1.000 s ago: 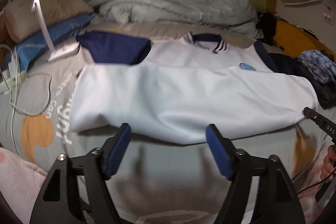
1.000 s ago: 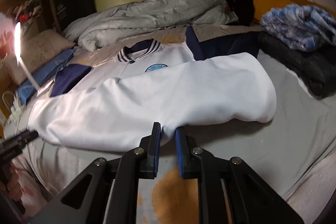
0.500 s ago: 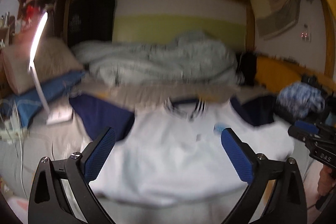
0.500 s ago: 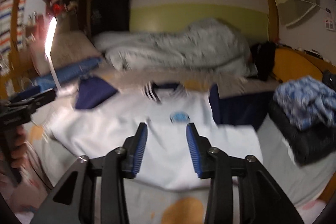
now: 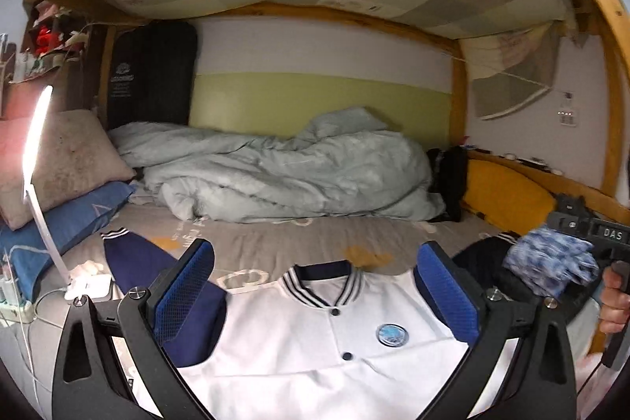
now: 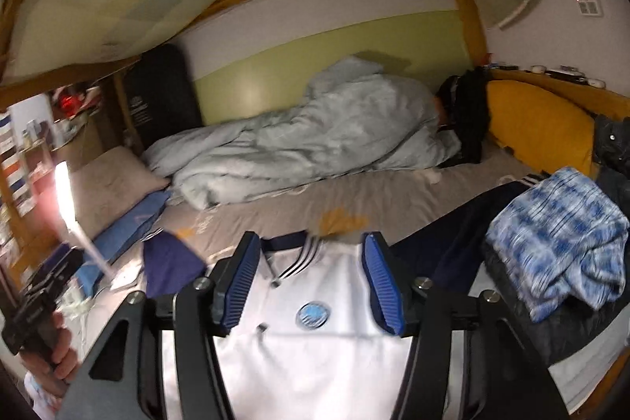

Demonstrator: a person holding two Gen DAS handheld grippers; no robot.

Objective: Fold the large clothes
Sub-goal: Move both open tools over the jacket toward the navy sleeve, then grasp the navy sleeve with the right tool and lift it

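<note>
I see the bed (image 5: 299,243) filling both views, its grey printed sheet running back to the far edge, where a rumpled pale duvet (image 5: 283,168) is heaped along the wall. On the near half of the bed lies the white baseball jacket (image 5: 315,349), front up, its striped collar (image 5: 321,284) toward the duvet and its navy sleeves spread toward the left and right edges; a round blue badge (image 5: 391,334) sits on the chest beside the snap buttons. At the left edge a beige pillow (image 5: 67,156) rests on a blue one, with a lit white desk lamp (image 5: 37,160) standing just in front of them. At the right edge a blue-and-white patterned garment (image 6: 559,243) lies on top of dark clothing, near a yellow cushion (image 6: 539,124). My left hand-held gripper (image 5: 315,292) hangs above the jacket with its blue pads (image 5: 185,292) spread wide and nothing between them. My right hand-held gripper (image 6: 311,282) is likewise parted and empty over the jacket's chest, its ribbed pads (image 6: 380,286) flanking the collar in the right wrist view.
</note>
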